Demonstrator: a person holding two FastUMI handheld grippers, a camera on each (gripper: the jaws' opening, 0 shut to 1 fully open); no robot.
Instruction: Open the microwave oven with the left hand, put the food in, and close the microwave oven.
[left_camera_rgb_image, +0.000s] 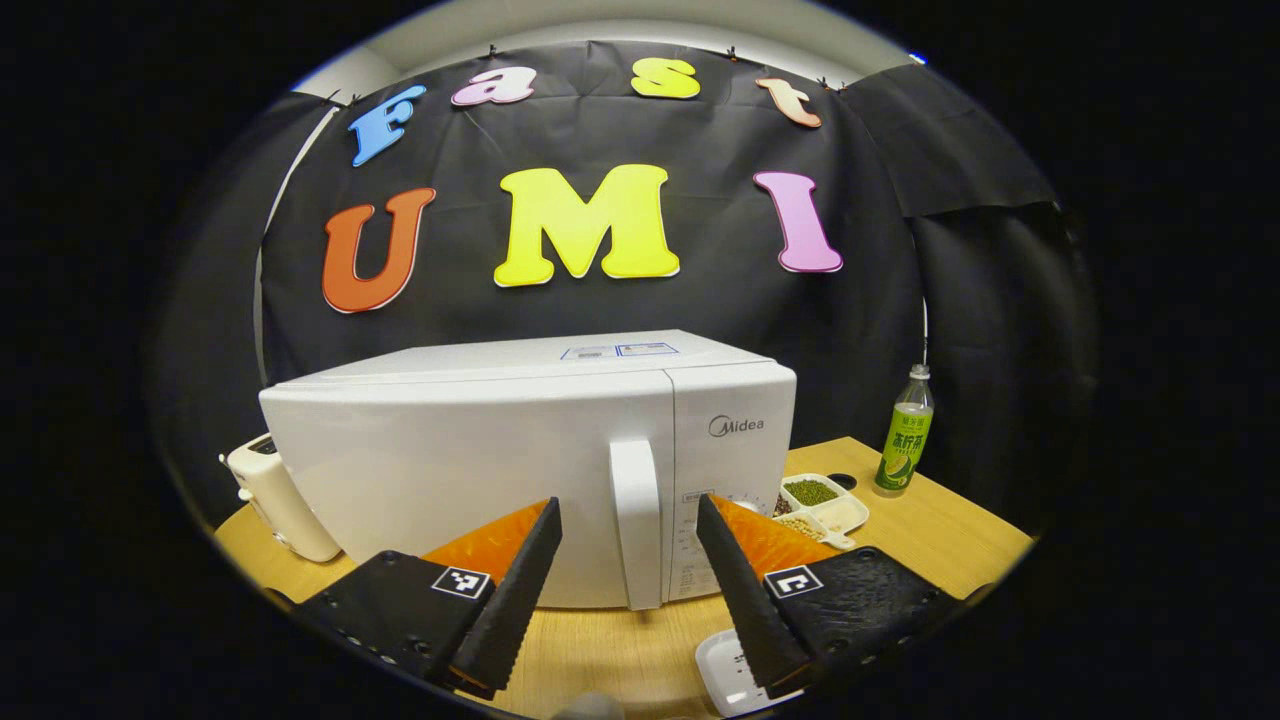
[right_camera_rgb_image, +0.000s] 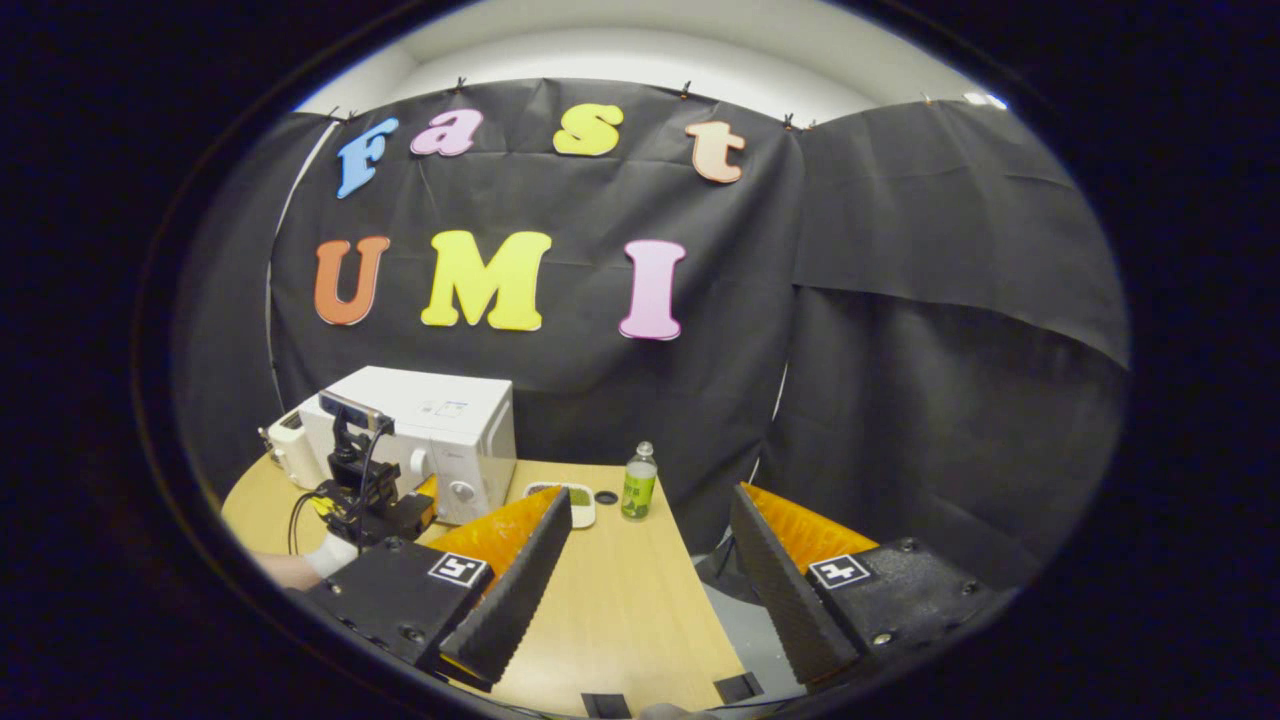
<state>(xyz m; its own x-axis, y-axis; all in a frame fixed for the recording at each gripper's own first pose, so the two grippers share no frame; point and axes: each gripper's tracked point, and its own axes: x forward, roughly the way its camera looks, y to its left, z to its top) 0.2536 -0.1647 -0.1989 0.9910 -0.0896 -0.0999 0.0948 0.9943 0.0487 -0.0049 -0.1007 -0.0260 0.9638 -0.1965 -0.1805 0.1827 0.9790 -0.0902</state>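
Green bottle (left_camera_rgb_image: 905, 432) upright on wooden table (left_camera_rgb_image: 940, 540) — toaster (left_camera_rgb_image: 280, 495) at left

Open table in front of the microwave, clutter at its two ends

The microwave (left_camera_rgb_image: 530, 460) stands door shut, its vertical handle (left_camera_rgb_image: 636, 520) facing the spread left claw (left_camera_rgb_image: 628, 560) with bare table (left_camera_rgb_image: 620, 650) between them. Right of the microwave, a sectioned dish of grains (left_camera_rgb_image: 822, 505) and a green bottle (left_camera_rgb_image: 905, 435) crowd that end; a toaster (left_camera_rgb_image: 280, 495) stands just left of it. A white tray (left_camera_rgb_image: 725, 675) lies on the table before the microwave's panel side. In the right gripper view, the table stretch right of the microwave lies bare ahead of the spread right claw (right_camera_rgb_image: 650, 570).
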